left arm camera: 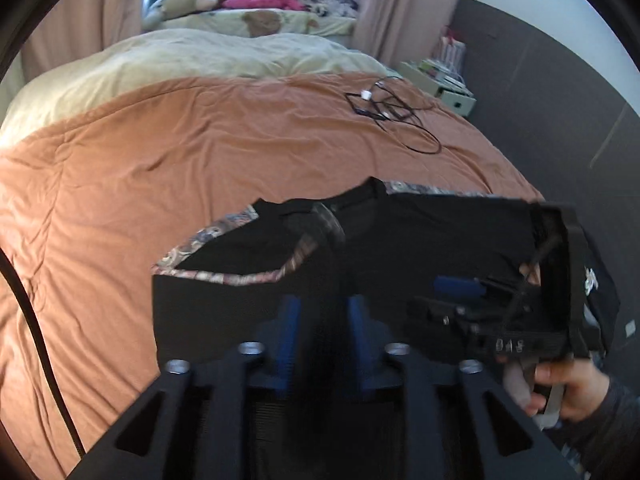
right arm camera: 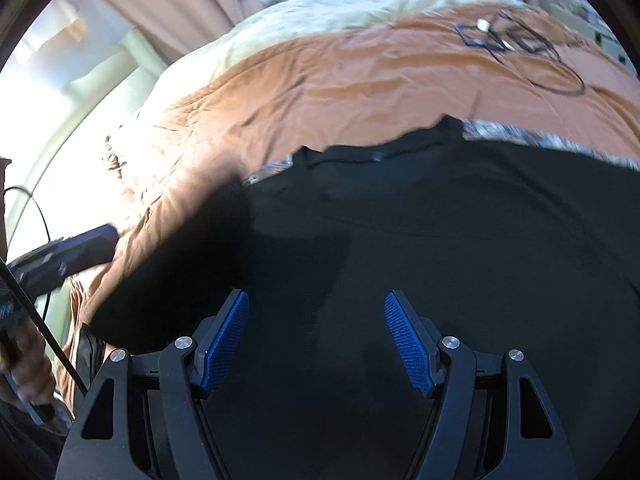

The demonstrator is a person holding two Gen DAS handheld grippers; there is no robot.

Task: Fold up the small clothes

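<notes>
A small black garment with patterned trim lies on the orange bed cover. In the left wrist view my left gripper hovers over the garment's middle with its blue pads a narrow gap apart and nothing visibly between them. My right gripper shows there at the garment's right side, held by a hand. In the right wrist view the right gripper is wide open just above the black garment, with nothing between its pads. The left gripper's fingers show at the left edge.
A tangle of black cables with a white plug lies on the far right of the bed. A cream duvet and soft toys sit beyond. A bedside shelf and dark wall stand to the right.
</notes>
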